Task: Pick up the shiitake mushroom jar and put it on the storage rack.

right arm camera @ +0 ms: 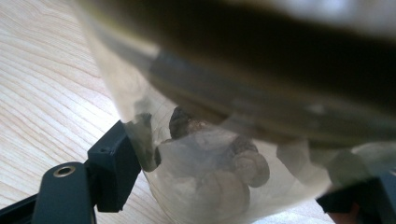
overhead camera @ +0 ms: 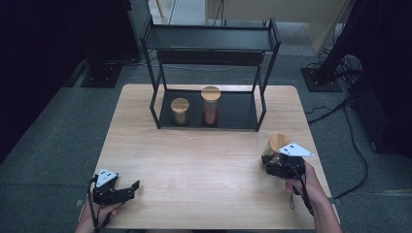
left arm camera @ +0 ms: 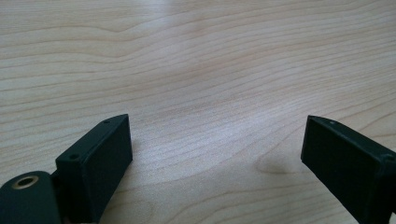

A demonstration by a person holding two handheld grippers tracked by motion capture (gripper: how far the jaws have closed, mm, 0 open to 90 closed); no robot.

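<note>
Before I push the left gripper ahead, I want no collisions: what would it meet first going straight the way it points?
Most likely nothing: the left gripper points right across the bare table, open. The jar in the right gripper sits farther up.

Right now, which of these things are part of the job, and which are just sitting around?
In the job:
- right tongs, shut on the glass jar
- glass jar with a wooden lid

Sitting around:
- left tongs, open over bare table
- black shelf
- short jar and tall jar on its lower level
</note>
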